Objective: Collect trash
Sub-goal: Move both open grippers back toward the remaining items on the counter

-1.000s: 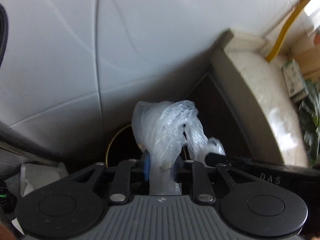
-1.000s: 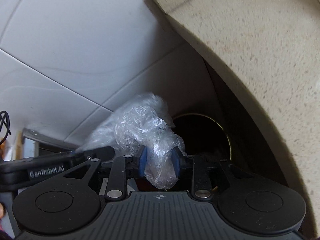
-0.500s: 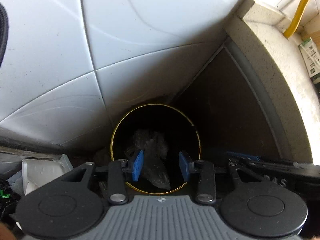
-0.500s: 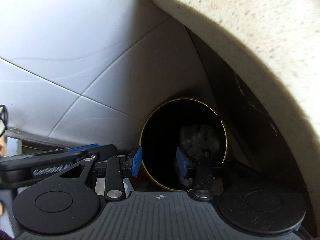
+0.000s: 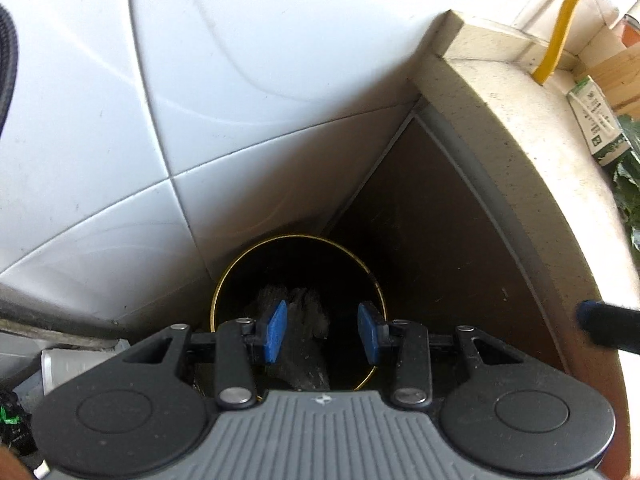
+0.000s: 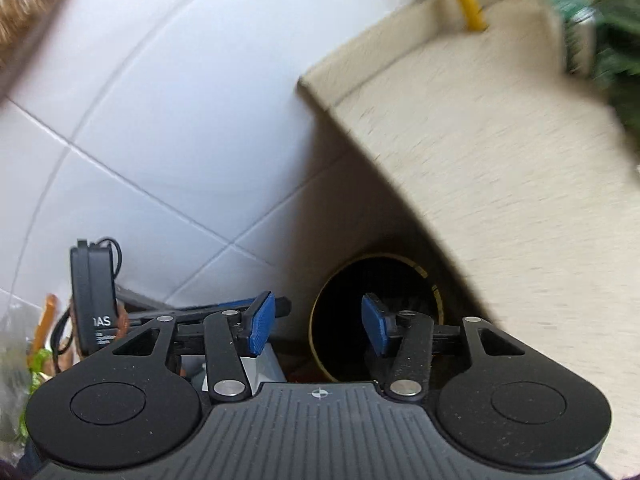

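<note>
The crumpled plastic bag [image 5: 294, 320] is seen only from the left wrist, lying inside the gold-rimmed bin [image 5: 298, 240]. The left gripper [image 5: 322, 334] is spread wide and empty above it. From the right wrist, the bin [image 6: 320, 312] appears dark inside, and the right gripper [image 6: 318, 326] is likewise spread and empty.

Speckled beige stone countertop [image 5: 532, 184] ends in a square corner against the white tiled wall [image 5: 240, 80]. At its far edge a yellow pipe [image 5: 558, 28] meets the surface. Near the right edge lie a green-and-white printed carton [image 5: 596, 120] and dark green leaves [image 5: 628, 184], touching each other.
</note>
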